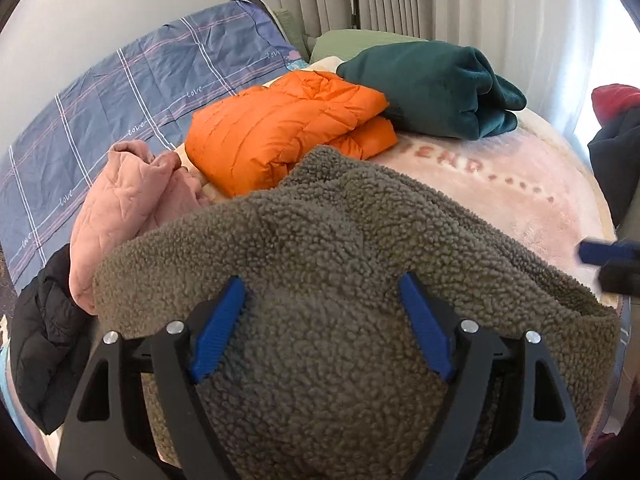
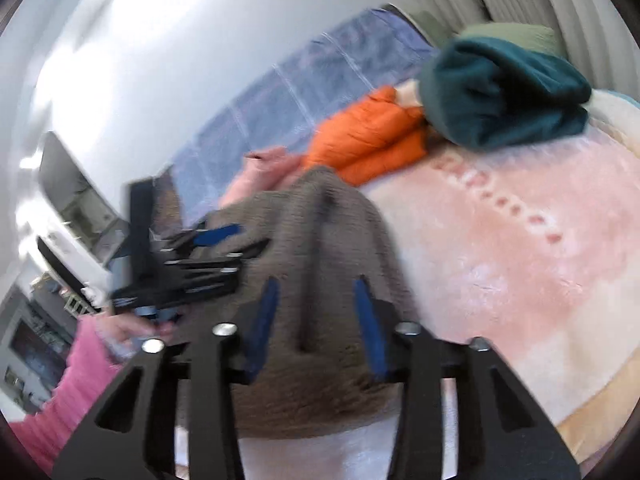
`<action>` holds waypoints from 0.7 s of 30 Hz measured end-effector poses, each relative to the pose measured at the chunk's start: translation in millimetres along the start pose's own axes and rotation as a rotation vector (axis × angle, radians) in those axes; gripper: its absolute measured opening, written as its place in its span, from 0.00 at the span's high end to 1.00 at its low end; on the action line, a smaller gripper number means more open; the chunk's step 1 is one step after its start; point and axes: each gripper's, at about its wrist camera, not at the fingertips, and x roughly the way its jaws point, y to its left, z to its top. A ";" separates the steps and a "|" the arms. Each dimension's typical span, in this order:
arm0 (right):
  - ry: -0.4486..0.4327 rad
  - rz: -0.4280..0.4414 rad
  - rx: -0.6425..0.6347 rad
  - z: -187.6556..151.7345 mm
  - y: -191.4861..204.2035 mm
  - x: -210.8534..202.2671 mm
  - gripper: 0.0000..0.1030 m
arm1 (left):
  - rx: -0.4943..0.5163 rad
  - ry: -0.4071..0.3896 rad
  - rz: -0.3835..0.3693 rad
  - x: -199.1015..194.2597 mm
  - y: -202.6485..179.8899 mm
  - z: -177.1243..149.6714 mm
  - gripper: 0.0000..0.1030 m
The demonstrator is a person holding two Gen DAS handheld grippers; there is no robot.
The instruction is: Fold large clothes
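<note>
1. Fleece [image 1: 340,240]: olive-brown, nubbly sherpa cloth, matt and rough.
2. Orange jacket [image 1: 280,132]: quilted, smooth cloth with a slight sheen.
3. Teal top [image 1: 432,84]: soft, matt plush.
4. Blanket [image 1: 520,200]: pink, fuzzy pile.
5. Pink garment [image 1: 128,196]: quilted, matt cloth.
6. Fingers [image 1: 222,332]: ribbed blue plastic on matt black arms with shiny metal rivets.

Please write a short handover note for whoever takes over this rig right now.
Left claw: open above the olive fleece, gripping nothing.
Right claw: jaws apart over the same fleece, view blurred, no grip visible.
Fleece lies bunched at the near edge of the pink blanket.
Done: orange jacket and teal garment lie folded behind.
Left: fold the fleece; pink garment and black jacket look unfolded.
</note>
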 end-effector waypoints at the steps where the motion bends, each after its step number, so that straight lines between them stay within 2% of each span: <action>1: 0.039 -0.032 -0.020 -3.7 1.2 9.7 0.70 | 0.003 -0.003 0.004 -0.6 -0.7 -0.5 0.21; 3: 0.123 -0.099 0.008 -19.7 -7.8 39.0 0.69 | 0.004 -0.010 0.010 -1.9 -1.7 -1.5 0.21; 7: 0.108 -0.059 0.103 -24.5 -24.1 36.5 0.65 | 0.016 -0.013 0.029 -3.4 -4.9 -2.7 0.21; 12: 0.090 -0.114 0.036 -27.7 -12.6 32.9 0.64 | 0.068 -0.055 0.137 -18.0 -19.9 -2.6 0.20; 15: 0.080 -0.128 0.025 -29.4 -14.4 32.5 0.64 | 0.065 -0.064 0.181 -29.9 -26.9 -3.1 0.20; 21: 0.082 -0.123 0.026 -30.1 -13.4 32.9 0.63 | 0.063 -0.079 0.171 -54.1 -35.8 -9.7 0.20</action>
